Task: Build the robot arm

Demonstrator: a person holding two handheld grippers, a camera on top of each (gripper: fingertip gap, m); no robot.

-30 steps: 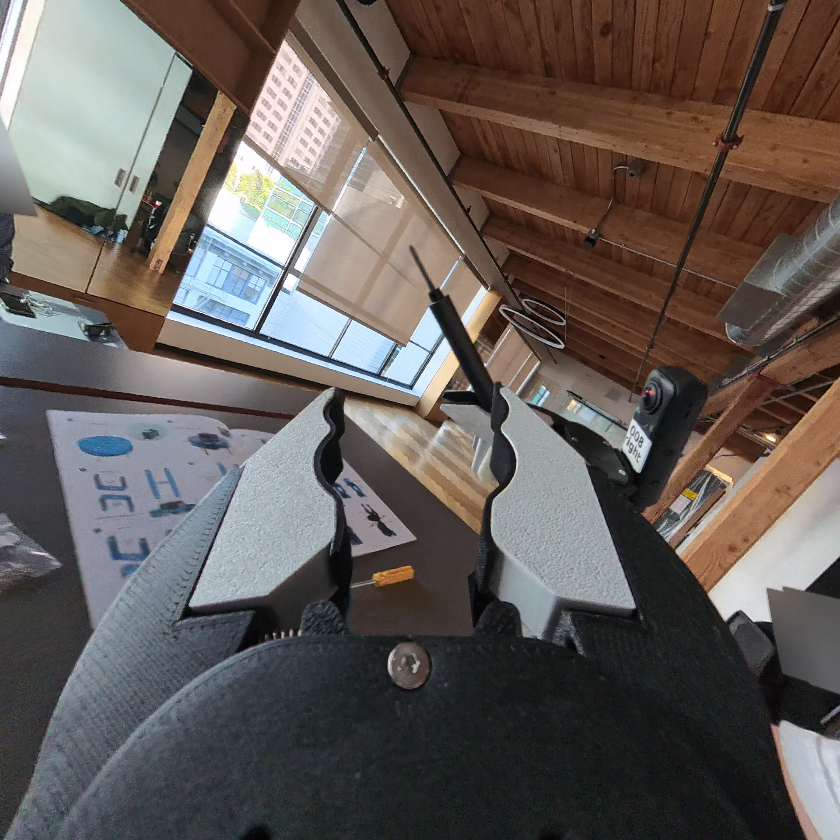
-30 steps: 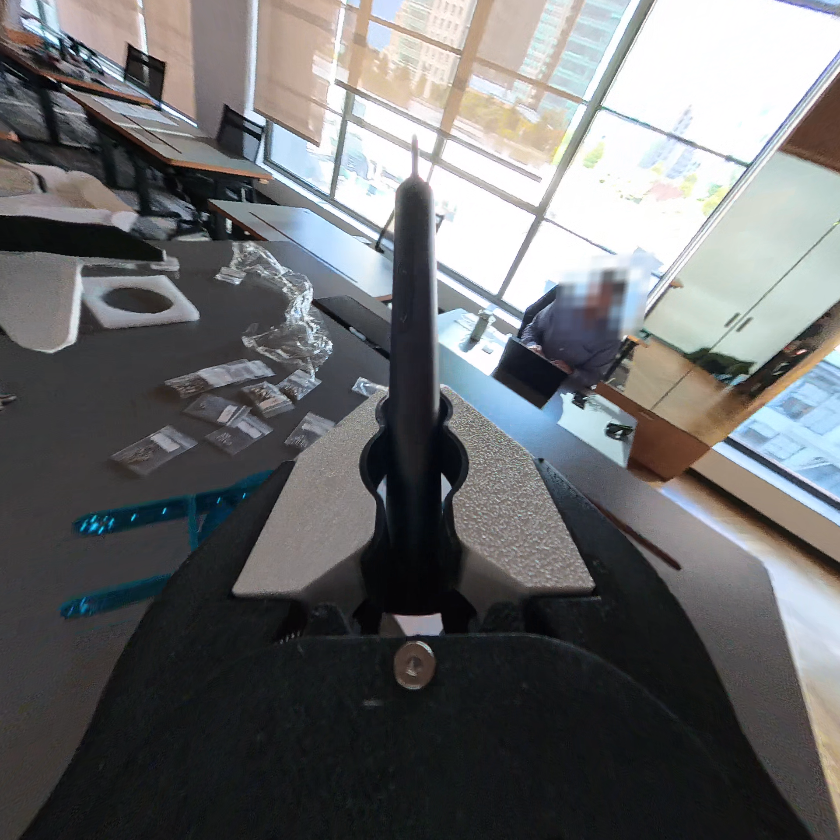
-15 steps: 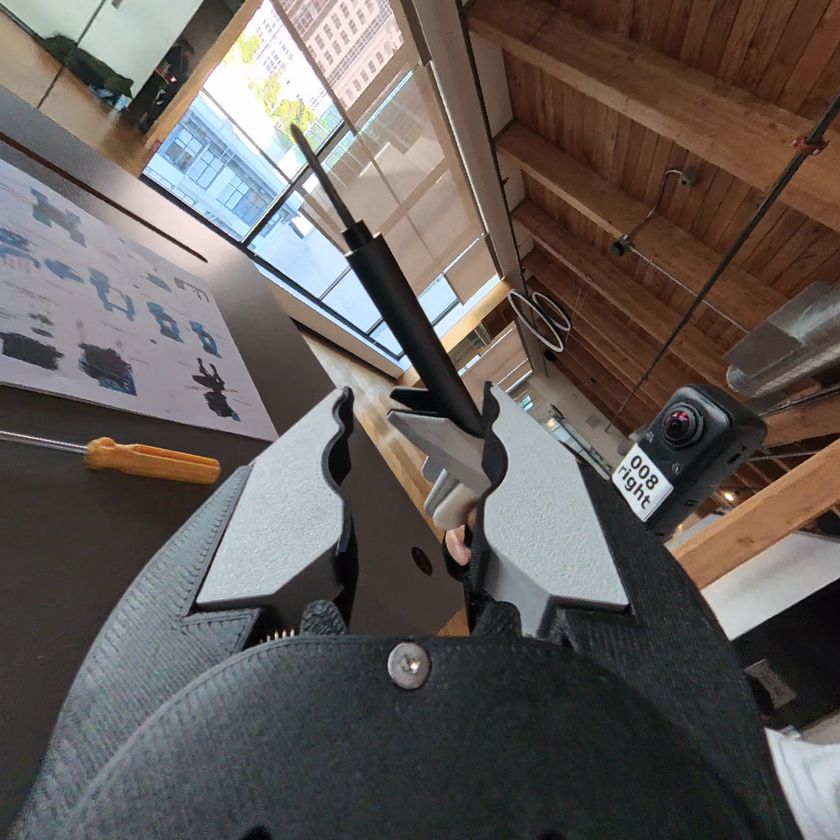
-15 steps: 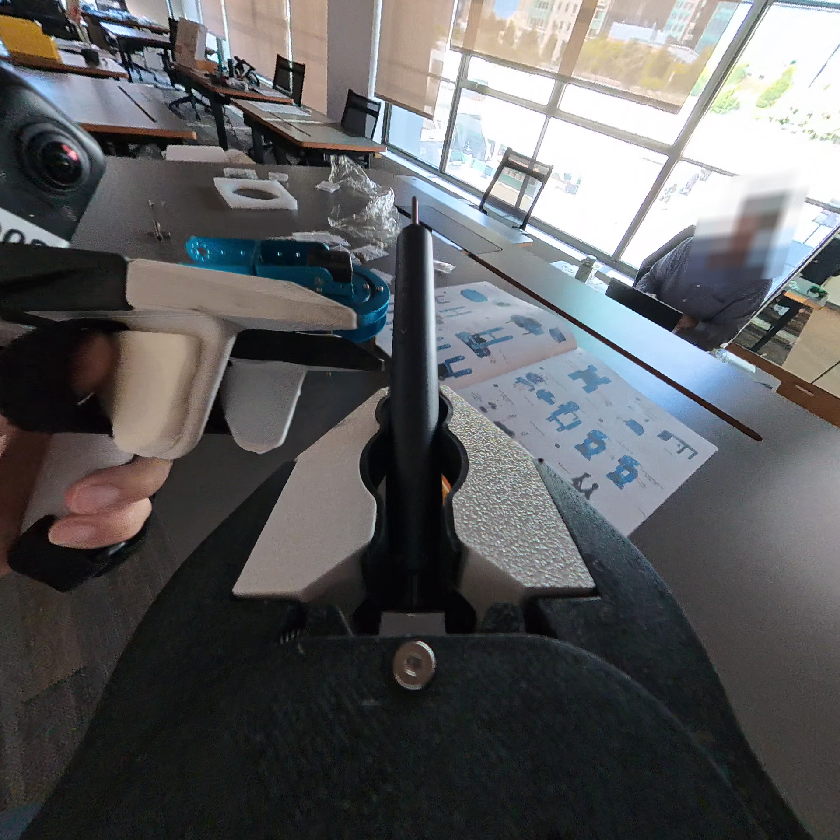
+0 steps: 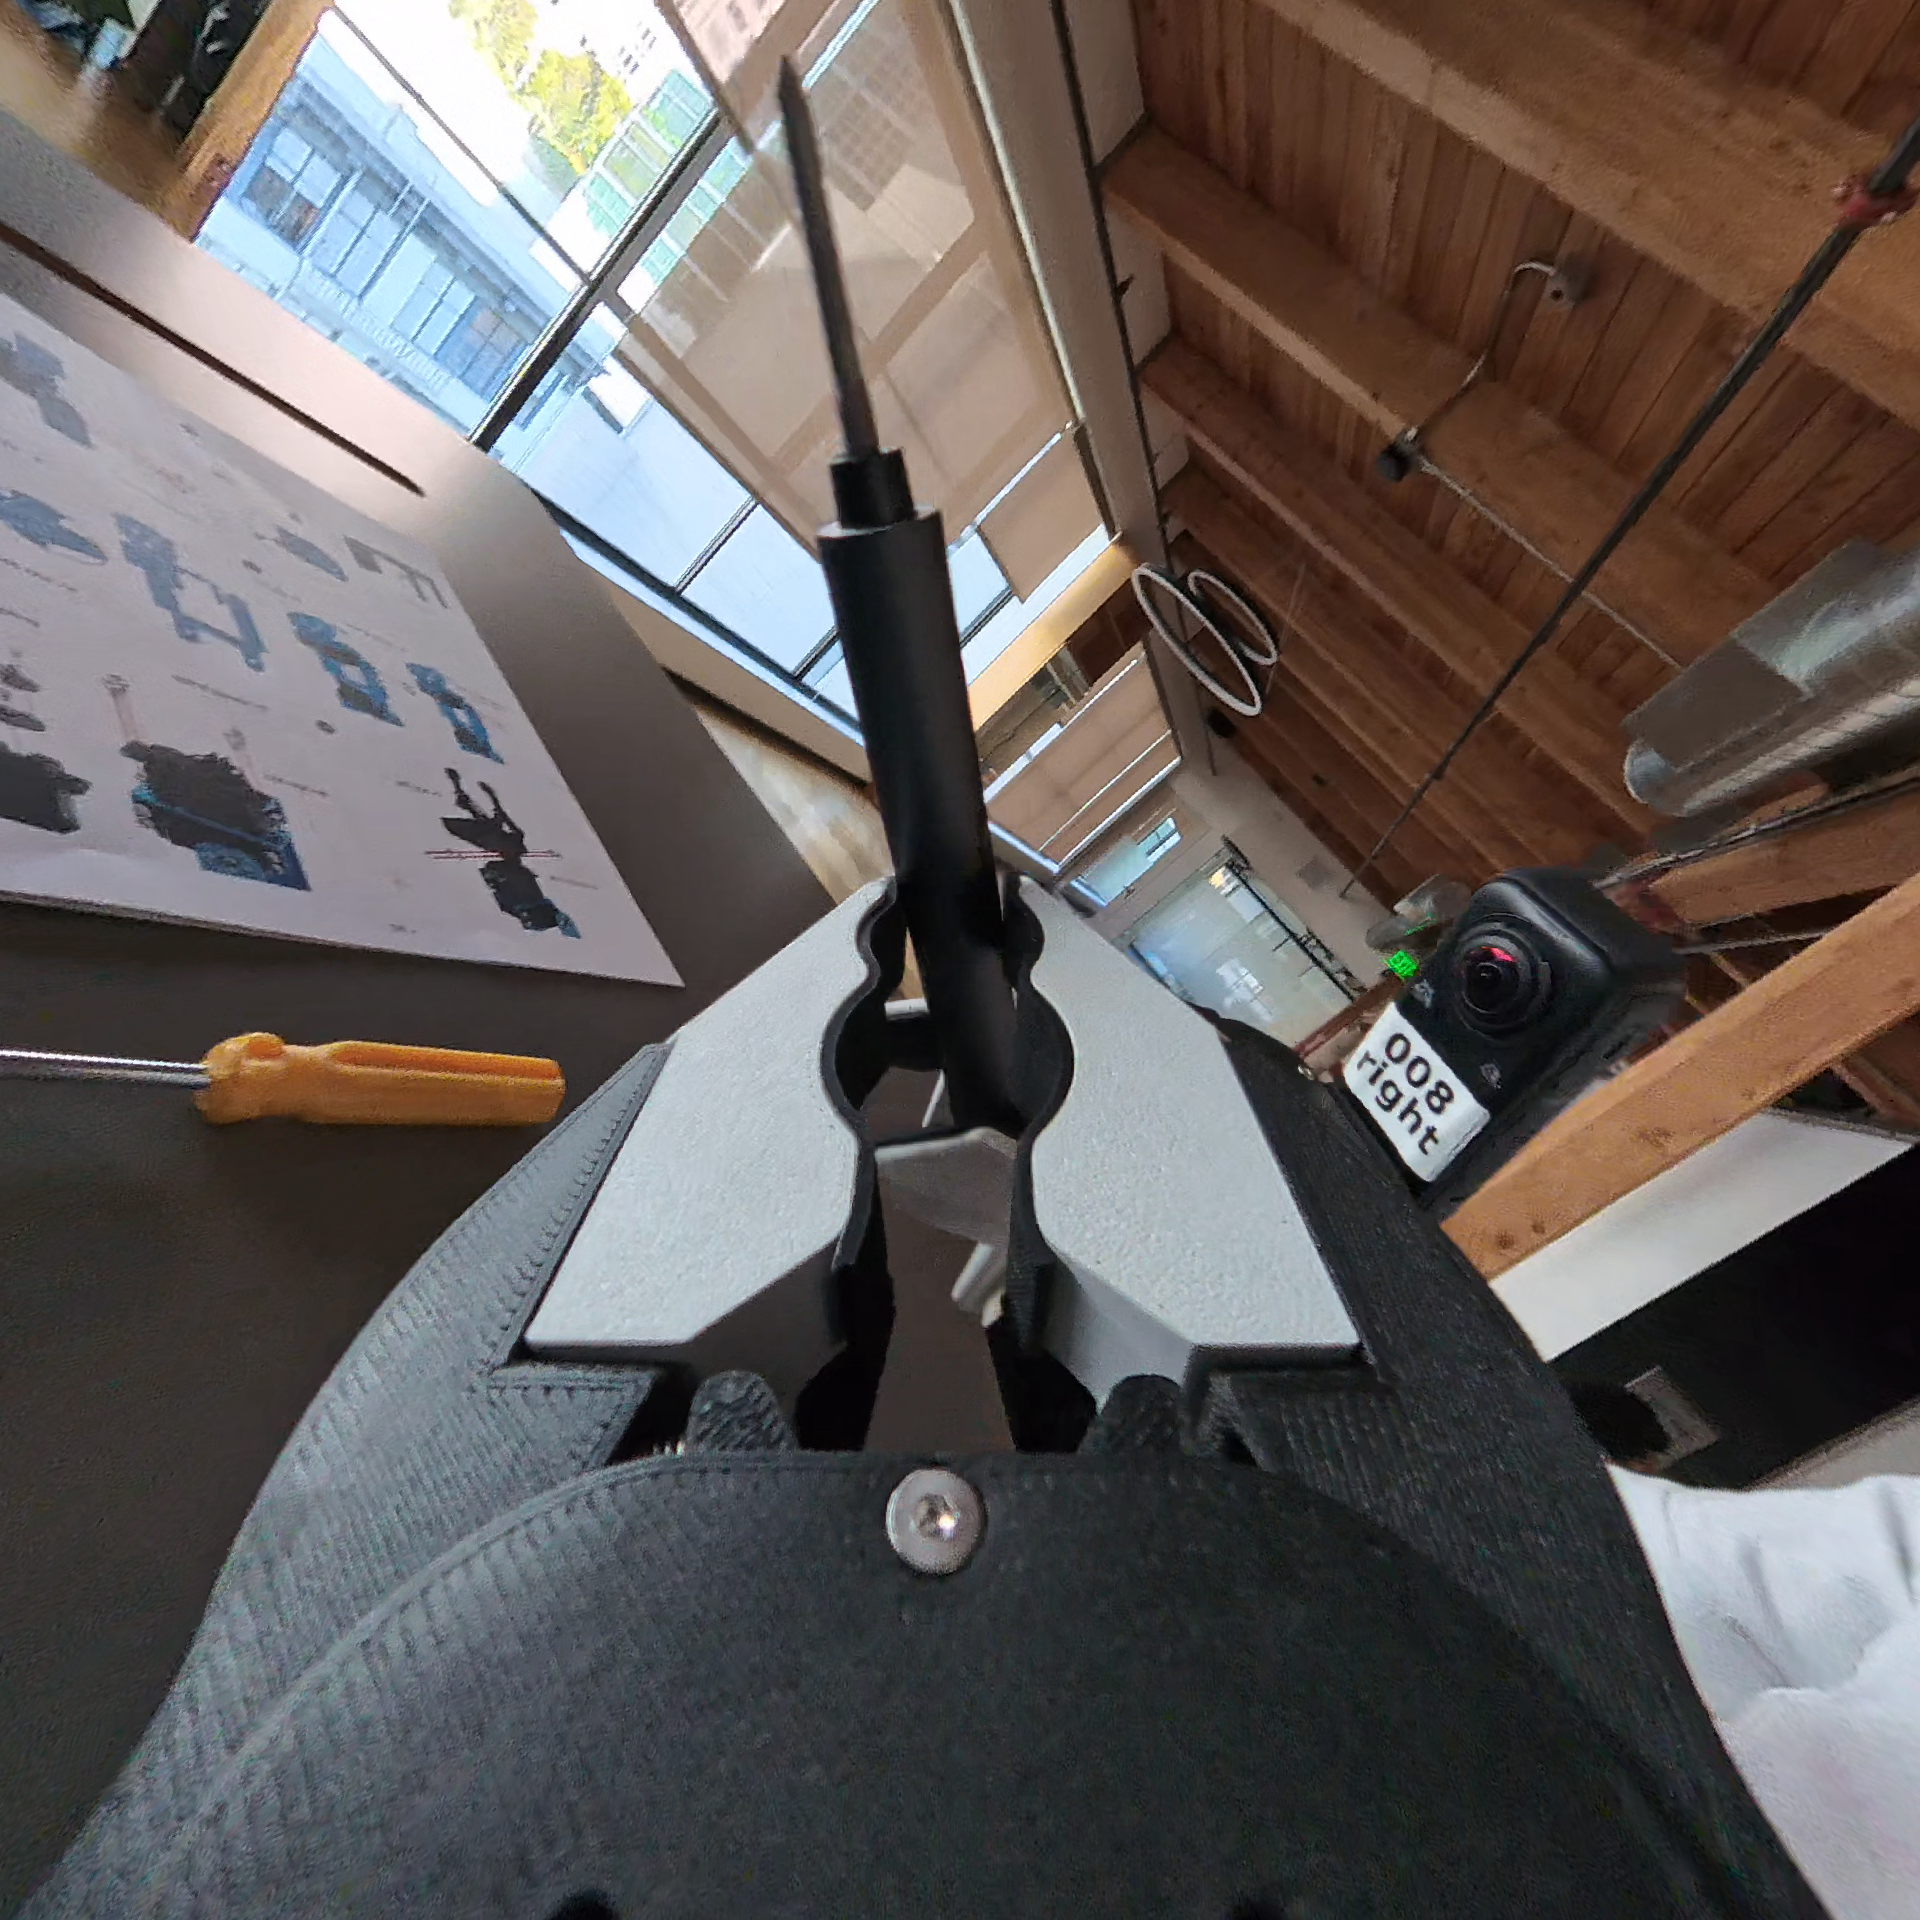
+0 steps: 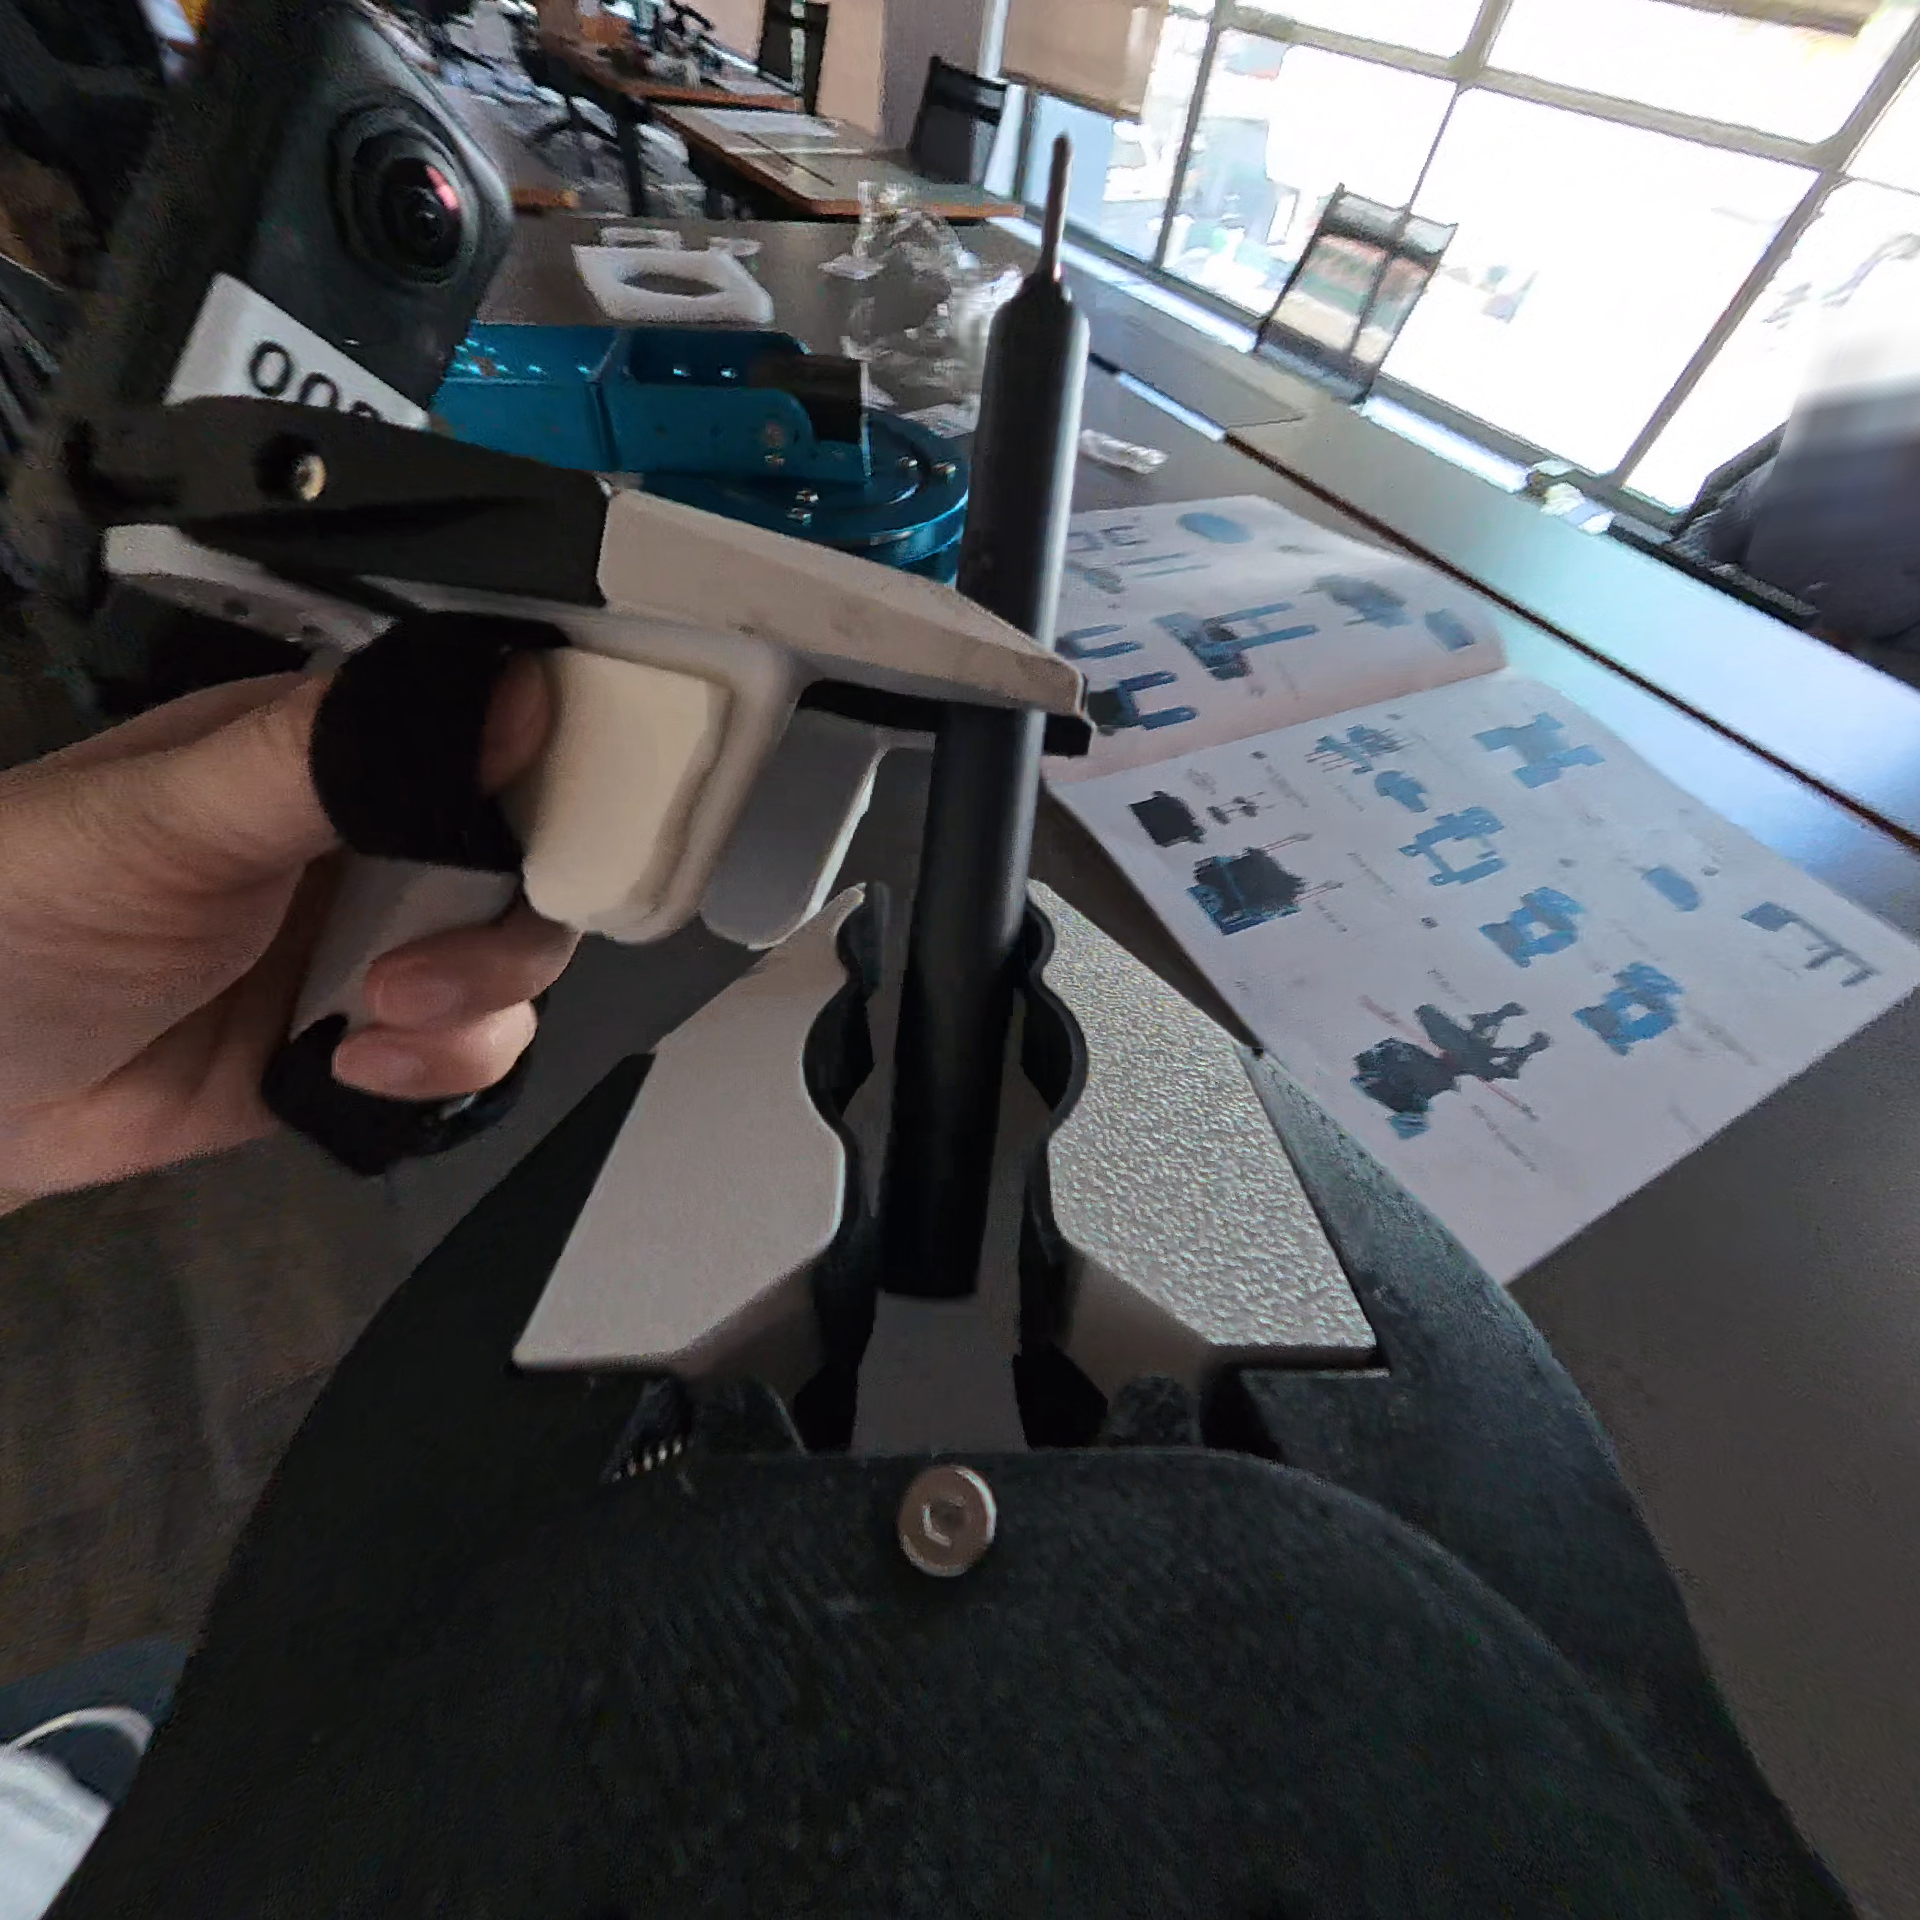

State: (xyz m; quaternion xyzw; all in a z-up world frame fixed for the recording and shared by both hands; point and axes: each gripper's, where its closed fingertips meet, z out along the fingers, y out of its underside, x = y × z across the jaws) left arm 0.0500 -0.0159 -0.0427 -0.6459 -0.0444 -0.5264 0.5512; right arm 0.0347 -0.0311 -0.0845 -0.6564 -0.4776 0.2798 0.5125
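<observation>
A black screwdriver [image 5: 904,707] with a thin metal tip stands upright between both grippers. In the left wrist view my left gripper [image 5: 951,914] is shut on its handle. The right gripper's camera [image 5: 1507,987] shows just behind. In the right wrist view the same screwdriver [image 6: 1008,520] stands between the fingers of my right gripper [image 6: 945,914]. Its jaws are slightly apart, with gaps beside the handle. The left gripper [image 6: 1070,707], held by a hand [image 6: 156,914], clamps the handle from the left, higher up.
An orange-handled screwdriver [image 5: 384,1075] lies on the dark table [image 5: 156,1299] next to a printed instruction sheet [image 5: 260,727], which also shows in the right wrist view [image 6: 1455,883]. A blue metal assembly [image 6: 727,416], white foam [image 6: 665,275] and plastic bags [image 6: 904,270] lie farther back. The grippers' ends are close to 4 cm from one another. From either gripper's tips it is about 20 cm to the blue metal assembly [image 6: 727,416].
The left gripper closed around the screwdriver's handle. The right gripper's jaws, shut on it before, have loosened. Both grippers came together over the instruction sheet.
</observation>
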